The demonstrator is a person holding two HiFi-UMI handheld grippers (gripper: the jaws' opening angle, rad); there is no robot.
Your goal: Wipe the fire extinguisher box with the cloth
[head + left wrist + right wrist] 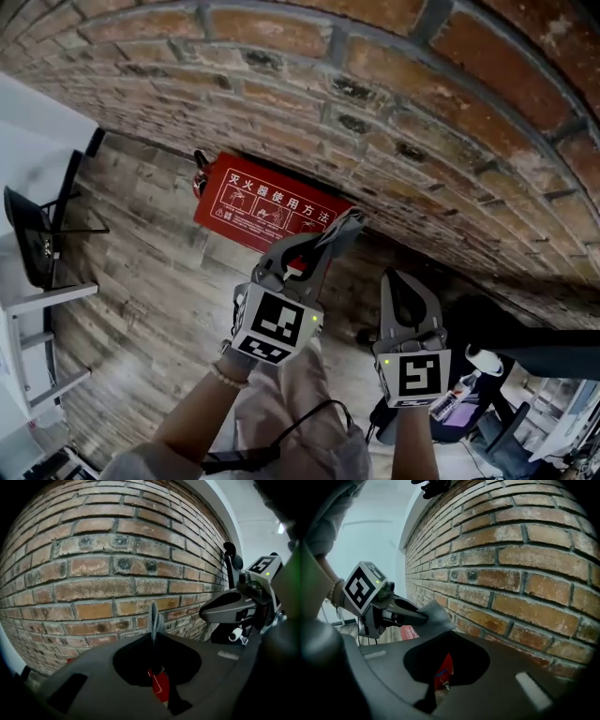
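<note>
left gripper (339, 234): jaws pinched shut on a grey cloth (351, 221), a fold standing up past the tips. right gripper (394, 279): jaws together, nothing between them, just right of the left jaws. fire extinguisher box (267, 208): red, white instruction print on its face, on the wood floor (141, 281) against the brick wall (375, 94), just beyond the left jaws' tips. cloth over its right end, contact unclear.

The head view looks steeply down from above the left gripper (349, 223) and right gripper (398, 281) onto the floor (159, 309) and brick wall (422, 112), while each gripper view faces that wall from near, with the other gripper at its edge.
</note>
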